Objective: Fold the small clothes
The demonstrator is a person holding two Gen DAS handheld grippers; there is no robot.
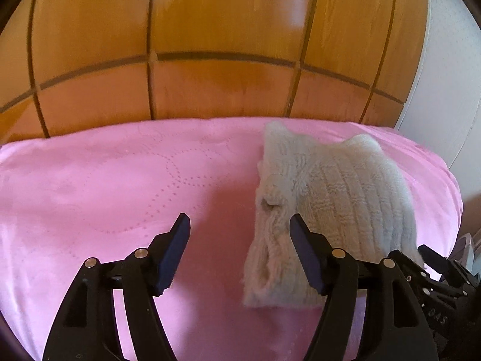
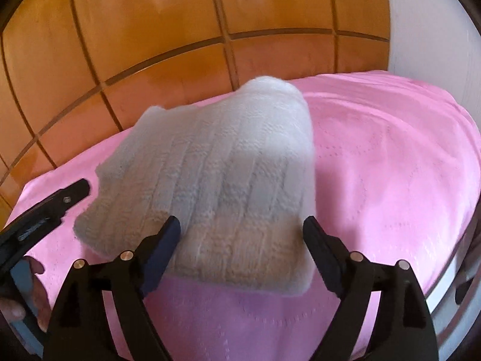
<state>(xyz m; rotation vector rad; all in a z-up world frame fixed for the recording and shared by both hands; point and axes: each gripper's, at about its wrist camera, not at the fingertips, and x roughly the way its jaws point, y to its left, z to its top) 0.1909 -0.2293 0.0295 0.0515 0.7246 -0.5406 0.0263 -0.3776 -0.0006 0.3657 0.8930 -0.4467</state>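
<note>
A white knitted garment (image 1: 330,192) lies folded in a thick bundle on the pink quilted cover (image 1: 105,186), right of centre in the left wrist view. My left gripper (image 1: 239,222) stands open just above the cover, and its right finger overlaps the bundle's left edge. In the right wrist view the garment (image 2: 216,174) fills the middle. My right gripper (image 2: 242,222) is open wide over the bundle's near edge, and its pads do not press on the knit. The left gripper's finger (image 2: 60,198) shows at the left of that view.
Orange-brown wooden panels (image 1: 225,30) rise right behind the cover's far edge. A white wall (image 1: 445,90) stands at the right. The pink cover (image 2: 390,165) spreads right of the garment. A person's hand (image 2: 18,300) shows at the lower left.
</note>
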